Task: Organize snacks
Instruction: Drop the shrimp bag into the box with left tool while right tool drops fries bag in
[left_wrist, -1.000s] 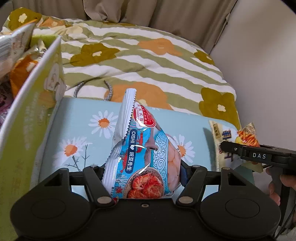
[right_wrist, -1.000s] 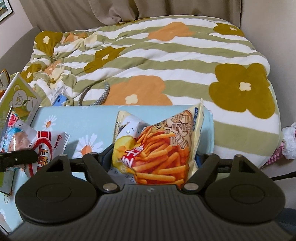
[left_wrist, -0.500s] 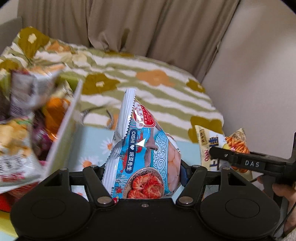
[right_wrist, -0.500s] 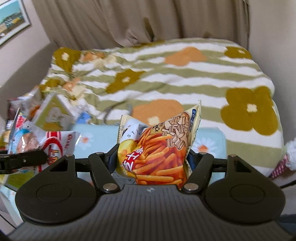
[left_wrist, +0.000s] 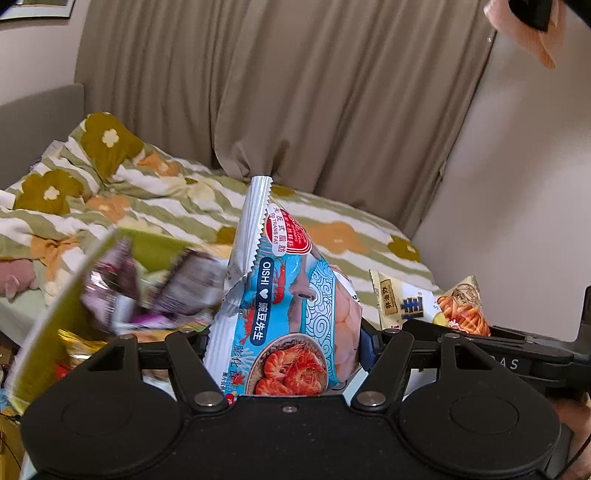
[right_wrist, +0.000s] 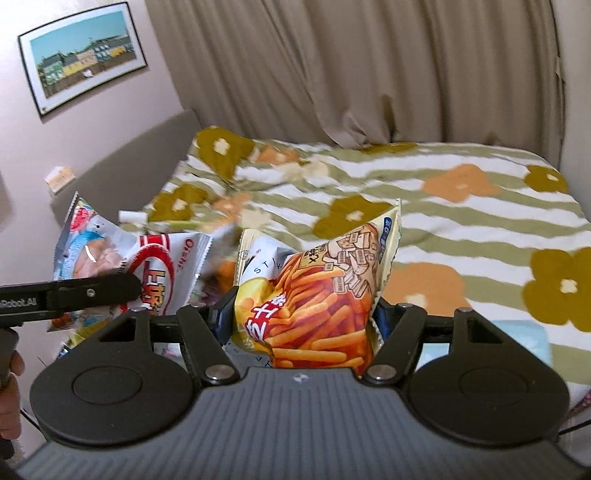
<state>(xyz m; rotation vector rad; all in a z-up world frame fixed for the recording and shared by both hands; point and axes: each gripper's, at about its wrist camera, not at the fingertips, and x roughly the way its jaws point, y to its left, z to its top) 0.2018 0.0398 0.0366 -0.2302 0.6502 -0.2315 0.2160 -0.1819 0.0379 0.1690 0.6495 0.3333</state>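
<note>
The left gripper (left_wrist: 286, 343) has its two jaws squeezed onto a blue shrimp snack bag (left_wrist: 284, 306). The bag stands up between the jaws, with its zigzag top edge pointing up. The right gripper (right_wrist: 303, 317) has just been closing its jaws, and they now press on both sides of an orange fries snack bag (right_wrist: 314, 295). That bag also stands up between the jaws, leaning a little to the right. In the left view, a green box (left_wrist: 55, 314) sits just to the left of the blue bag. It is full of other snack packs (left_wrist: 147, 291), which look blurry. In the right view, a red and white snack pack (right_wrist: 162, 269) shows to the left of the fries bag. Behind both bags lies a bed with a flowery striped blanket (right_wrist: 461, 221). Brown curtains (right_wrist: 369, 74) hang behind the bed. A framed picture (right_wrist: 83, 61) hangs on the wall.
</note>
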